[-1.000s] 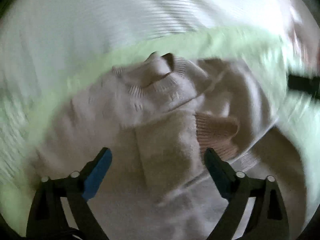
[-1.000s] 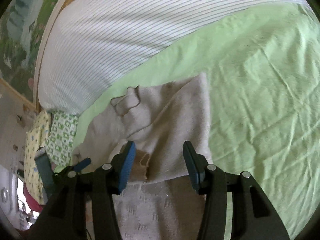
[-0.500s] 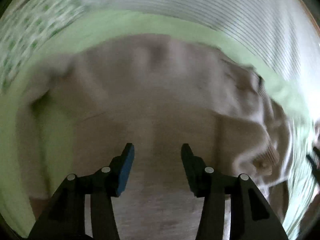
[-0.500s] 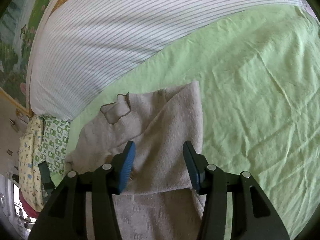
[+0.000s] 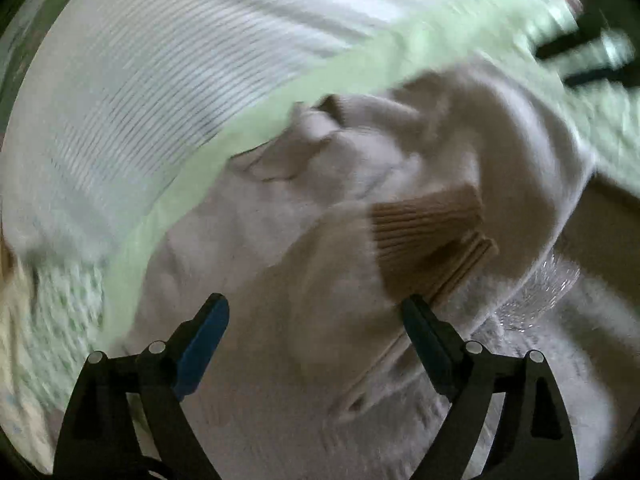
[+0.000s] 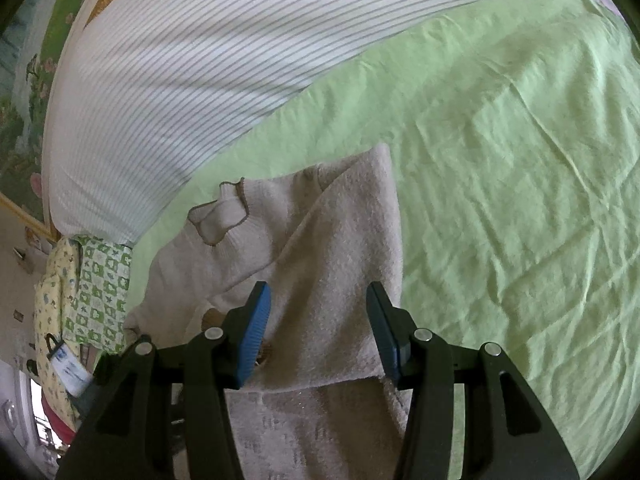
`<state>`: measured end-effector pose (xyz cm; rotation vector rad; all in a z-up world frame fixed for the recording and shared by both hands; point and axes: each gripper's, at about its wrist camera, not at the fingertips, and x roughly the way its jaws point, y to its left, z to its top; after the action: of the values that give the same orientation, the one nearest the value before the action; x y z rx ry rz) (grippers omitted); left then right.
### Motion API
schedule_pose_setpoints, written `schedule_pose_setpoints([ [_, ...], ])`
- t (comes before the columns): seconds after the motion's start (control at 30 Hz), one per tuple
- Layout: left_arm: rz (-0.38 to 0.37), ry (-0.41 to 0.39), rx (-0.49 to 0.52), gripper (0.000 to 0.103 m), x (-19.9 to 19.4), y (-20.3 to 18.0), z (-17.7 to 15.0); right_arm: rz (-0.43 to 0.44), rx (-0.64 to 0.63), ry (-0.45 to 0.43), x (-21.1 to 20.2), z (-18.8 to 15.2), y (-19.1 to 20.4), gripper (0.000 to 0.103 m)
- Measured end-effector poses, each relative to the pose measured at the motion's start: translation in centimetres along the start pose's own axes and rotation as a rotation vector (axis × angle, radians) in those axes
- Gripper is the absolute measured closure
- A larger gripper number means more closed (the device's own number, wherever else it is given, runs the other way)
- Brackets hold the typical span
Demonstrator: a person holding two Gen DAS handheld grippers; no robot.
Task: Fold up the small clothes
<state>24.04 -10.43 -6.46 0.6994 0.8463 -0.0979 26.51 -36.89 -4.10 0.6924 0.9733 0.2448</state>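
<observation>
Sweater (image 5: pixel 328 208) lies on the bed (image 6: pixel 520 160), collar far, hem near. Folded sleeve runs lengthwise, its cuff (image 5: pixel 428 236) just ahead of the left gripper (image 5: pixel 316 316), right of centre. Right gripper (image 6: pixel 318 304) over the right panel. Both fingers wide apart, empty.

Soft daylight, one view smeared

Left wrist view is motion-blurred, brightest toward 1 o'clock; right wrist view is sharp and evenly lit. Both bend and darken at the rim.
</observation>
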Motion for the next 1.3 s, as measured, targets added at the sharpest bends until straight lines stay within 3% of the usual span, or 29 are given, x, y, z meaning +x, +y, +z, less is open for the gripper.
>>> schedule_pose_setpoints([
  [0.07,0.015,0.012,0.052,0.020,1.2,-1.5,0.2,-0.004,0.005,0.001,0.1,0.1,-0.1,0.052],
  [0.1,0.001,0.010,0.068,0.048,1.6,-1.6,0.2,-0.008,0.009,0.003,0.2,0.2,-0.3,0.052],
  [0.13,-0.031,0.017,0.052,0.069,2.0,-1.2,0.3,-0.012,0.016,0.004,0.3,0.4,-0.5,0.052],
  [0.17,-0.074,0.053,-0.012,0.092,2.2,-0.3,0.3,-0.011,0.020,0.004,0.3,0.5,-0.7,0.052],
  [0.27,-0.207,0.079,-0.355,0.096,2.0,5.5,-0.8,-0.013,0.016,-0.007,0.1,0.8,-1.0,0.052],
  [0.33,-0.249,0.118,-0.639,0.096,2.5,11.0,-3.9,-0.021,0.011,-0.014,0.0,1.1,-1.1,0.052],
  [0.37,-0.271,0.139,-0.734,0.095,3.1,12.7,-5.2,-0.022,0.013,-0.016,-0.1,1.2,-1.2,0.052],
  [0.4,-0.303,0.165,-0.872,0.084,3.8,14.9,-7.5,-0.024,0.016,-0.016,0.0,1.3,-1.4,0.052],
  [0.43,-0.323,0.173,-0.946,0.076,4.0,16.0,-9.3,-0.028,0.020,-0.017,0.0,1.4,-1.5,0.052],
  [0.5,-0.317,0.187,-1.010,0.060,4.0,17.1,-11.8,-0.029,0.023,-0.015,0.3,1.5,-1.6,0.052],
  [0.63,-0.355,0.127,-0.942,0.045,2.1,15.9,-10.6,-0.044,0.016,-0.005,1.0,1.5,-1.7,0.052],
  [0.7,-0.330,0.082,-0.783,0.027,0.6,13.4,-7.6,-0.041,0.023,0.000,1.3,1.5,-1.7,0.052],
  [0.87,-0.224,-0.029,-0.326,0.021,-1.7,5.1,-0.5,-0.031,0.014,0.013,1.7,1.4,-1.4,0.052],
  [0.97,-0.187,-0.060,-0.159,0.019,-1.4,1.0,1.8,-0.020,0.010,0.021,1.9,1.4,-1.3,0.052],
  [1.1,-0.130,-0.004,-0.037,0.018,1.6,-2.5,2.8,-0.020,0.011,0.026,2.3,1.5,-1.6,0.052],
  [1.13,-0.130,0.007,-0.039,0.023,2.1,-2.8,3.0,-0.024,0.014,0.026,2.3,1.6,-1.8,0.052],
  [1.2,-0.213,0.040,-0.130,0.077,3.1,-1.4,2.7,-0.023,0.023,0.023,2.3,1.8,-2.1,0.052],
  [1.3,-0.280,0.041,-0.350,0.090,2.6,3.2,1.2,-0.027,0.024,0.013,2.0,2.1,-2.5,0.052],
])
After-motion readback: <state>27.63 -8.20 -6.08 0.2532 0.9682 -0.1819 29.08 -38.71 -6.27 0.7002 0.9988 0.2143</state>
